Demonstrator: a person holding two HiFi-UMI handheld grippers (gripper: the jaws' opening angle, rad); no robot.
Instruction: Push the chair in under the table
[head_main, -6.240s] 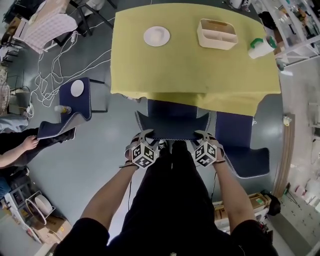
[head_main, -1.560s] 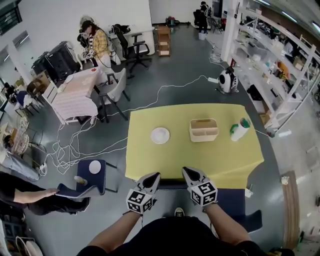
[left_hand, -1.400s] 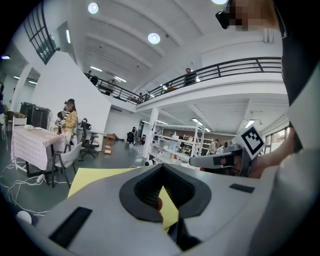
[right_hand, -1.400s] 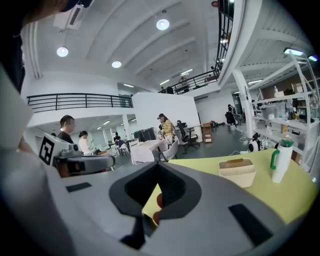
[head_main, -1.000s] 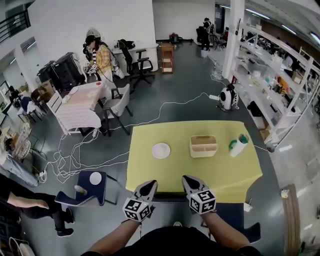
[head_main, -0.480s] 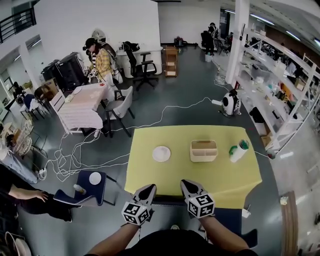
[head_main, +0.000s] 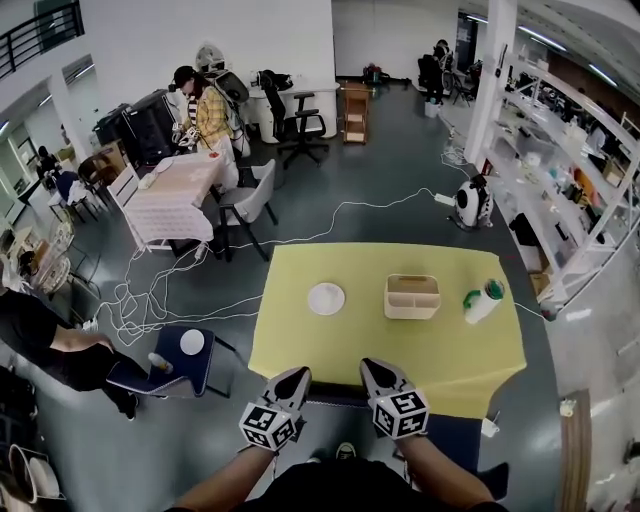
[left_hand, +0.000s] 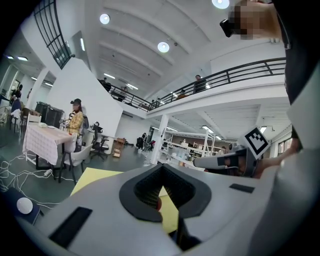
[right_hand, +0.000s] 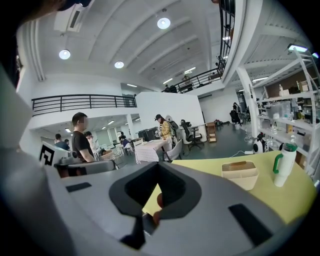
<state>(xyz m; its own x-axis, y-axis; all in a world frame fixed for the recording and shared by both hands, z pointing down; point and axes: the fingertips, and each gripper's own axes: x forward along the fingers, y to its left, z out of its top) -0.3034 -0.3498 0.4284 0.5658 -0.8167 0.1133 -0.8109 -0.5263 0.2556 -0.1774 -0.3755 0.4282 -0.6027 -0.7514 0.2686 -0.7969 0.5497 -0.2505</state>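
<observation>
Pushing so far: you look to have the chair (head_main: 335, 397) almost fully in. Only a dark strip of its back shows at the near edge of the table (head_main: 300, 352), and the seat is hidden under the yellow cloth.
Chair position: it sits centred on your side of the table, between your two grippers, with its back right at the cloth's hanging edge.
Left gripper (head_main: 293, 383): clenched, with nothing between the jaws. Its tip lies at the left end of the chair back, but no view shows whether it actually presses on it.
Right gripper (head_main: 375, 375): also closed tight and empty. Its tip is at the right end of the same strip and points toward the table.
Table top: the white plate (head_main: 326, 298), the cream caddy (head_main: 412, 296) and the green-lidded bottle (head_main: 482, 302) stand well back from the near edge, clear of your grippers.
Done: judging from how little of the chair shows, the main push is behind you.
Left to do: probably very little. Give one last short shove if the back is not yet snug against the table edge, then draw both grippers away.
Other chairs: a second blue chair (head_main: 465, 432) stands just beside the table's near right corner. A third one (head_main: 185, 362), well apart on the left, carries a small plate and a bottle. Neither looks like yours to move.
</observation>
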